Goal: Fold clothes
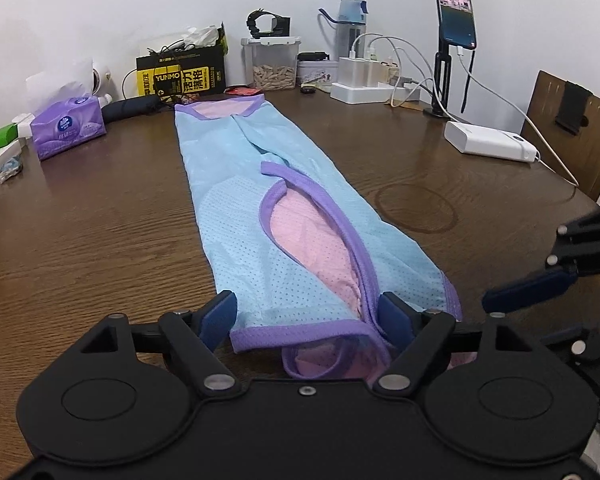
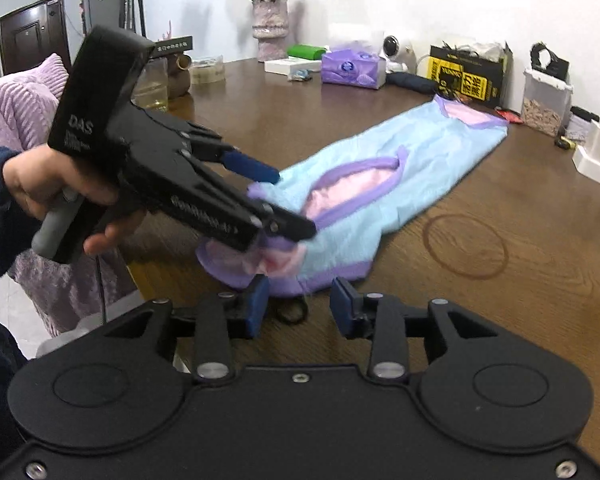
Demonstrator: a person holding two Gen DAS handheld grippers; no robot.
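- the table [image 1: 80, 240], a broad slab of dark brown wood with a clear wavy grain, filled most of both views; a faint dark ring stain [image 1: 416, 208] sat right of centre in the left wrist view.
- the garment [image 1: 260, 208], a long narrow piece of pale blue perforated mesh with a pink lining and ribbed purple binding, lay flat and folded lengthwise, running from the bottom centre of the left wrist view up to the clutter at top centre; an oval armhole edged in purple showed pink inside.
- the left gripper [image 1: 308, 320], matte black with blue pads, stood wide open at the bottom of its own view, its pads astride the garment's near purple hem and pressing on nothing; in the right wrist view it [image 2: 294, 204] crossed the left half of the frame, held by a hand [image 2: 56, 192], tips over the bunched hem.
- the right gripper [image 2: 300, 308], same build, was partly open at bottom centre of its view, just short of the garment's hem, with nothing between its pads.
- a purple tissue pack [image 1: 70, 126], soft and crinkled, lay at the left edge.
- a small black hair tie [image 2: 290, 314] lay on the wood just beside the hem.
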